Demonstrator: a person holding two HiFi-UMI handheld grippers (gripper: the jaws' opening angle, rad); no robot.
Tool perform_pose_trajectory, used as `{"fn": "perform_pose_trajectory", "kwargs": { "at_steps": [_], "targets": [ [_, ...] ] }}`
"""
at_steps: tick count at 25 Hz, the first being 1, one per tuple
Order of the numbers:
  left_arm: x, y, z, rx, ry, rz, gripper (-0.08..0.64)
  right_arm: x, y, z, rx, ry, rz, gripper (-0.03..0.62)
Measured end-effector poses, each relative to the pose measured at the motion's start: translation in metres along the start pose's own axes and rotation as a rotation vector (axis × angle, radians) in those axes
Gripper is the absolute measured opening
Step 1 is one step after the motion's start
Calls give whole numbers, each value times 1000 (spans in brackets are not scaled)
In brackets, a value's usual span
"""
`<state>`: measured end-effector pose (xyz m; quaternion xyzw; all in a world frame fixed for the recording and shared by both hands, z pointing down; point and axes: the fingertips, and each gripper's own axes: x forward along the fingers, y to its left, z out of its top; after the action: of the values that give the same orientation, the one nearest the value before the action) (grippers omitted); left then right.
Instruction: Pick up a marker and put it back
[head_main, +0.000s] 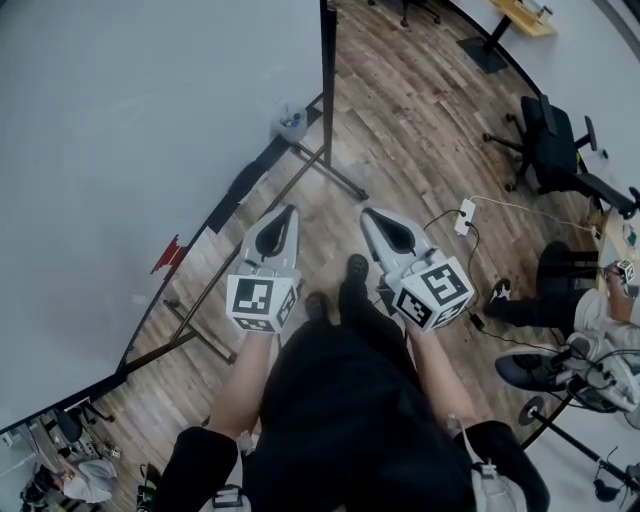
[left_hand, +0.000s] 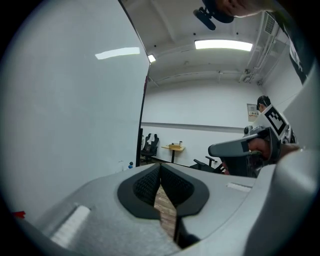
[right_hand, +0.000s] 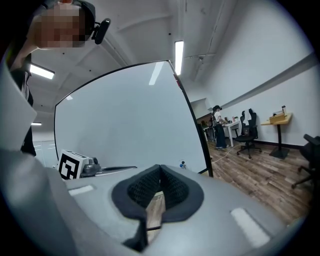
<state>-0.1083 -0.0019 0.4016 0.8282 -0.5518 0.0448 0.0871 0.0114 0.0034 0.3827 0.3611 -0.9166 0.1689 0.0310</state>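
Head view: you hold the left claw (head_main: 288, 212) and the right claw (head_main: 370, 214) side by side above the wooden floor (head_main: 420, 120), each pressed together on nothing. No marker is gripped. The likeliest ones seem to stand in a small clear cup (head_main: 291, 119) at the ledge end of the whiteboard (head_main: 130, 150), at 12 o'clock from the left claw. If you arrive there with the pads unspread, you will probably knock the cup off instead of grasping a marker.
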Motion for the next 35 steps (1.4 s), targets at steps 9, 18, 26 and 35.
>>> {"fn": "perform_pose_trajectory", "kwargs": {
  "at_steps": [9,18,26,35],
  "targets": [
    [-40,-26,-2,22,-7,-64,11,-35,38,-12,-89,-8,-27,3],
    [-69,-50,-7,18,1,-111,11,-56,71,-24,-164,-27,-28,3],
    [-72,-58,-1,26,-13,-132,11,-53,75,-23,-179,-23,-32,3],
    [-69,-59,0,25,-8,-137,11,-50,73,-21,-179,-18,-29,3]
  ]
}}
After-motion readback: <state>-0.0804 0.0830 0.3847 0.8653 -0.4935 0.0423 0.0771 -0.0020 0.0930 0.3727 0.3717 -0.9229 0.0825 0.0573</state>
